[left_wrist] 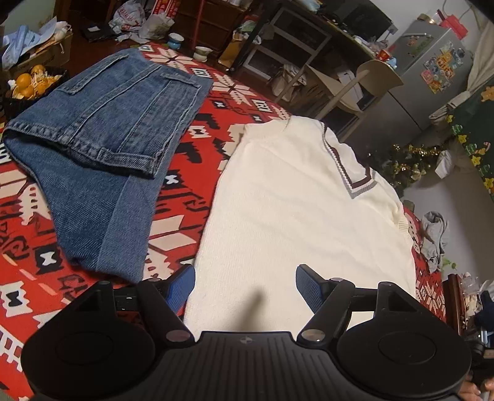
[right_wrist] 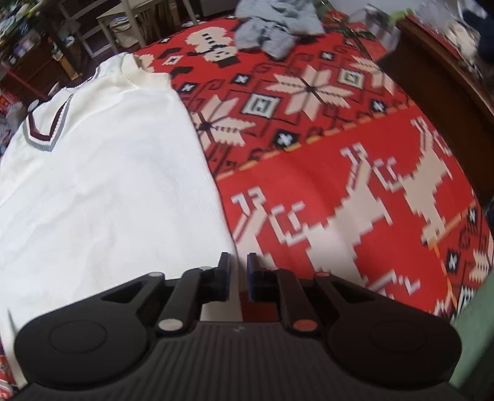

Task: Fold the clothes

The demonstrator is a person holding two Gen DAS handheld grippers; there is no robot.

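A white knit sweater [left_wrist: 293, 209] with a maroon and grey V-neck lies flat on the red patterned cloth [left_wrist: 191, 145]. My left gripper [left_wrist: 245, 285] is open wide just above the sweater's near hem, with nothing between its fingers. In the right wrist view the same sweater [right_wrist: 102, 185] fills the left half. My right gripper [right_wrist: 237, 271] hovers at its near right corner, jaws almost together with only a thin gap and nothing held. A folded blue denim garment [left_wrist: 102, 148] lies to the left of the sweater.
A crumpled grey garment [right_wrist: 274, 27] lies at the far end of the cloth [right_wrist: 355, 172]. A dark wooden piece of furniture [right_wrist: 438, 80] stands at the right. A box of oranges [left_wrist: 31, 83], cups, a chair and shelves crowd the floor beyond.
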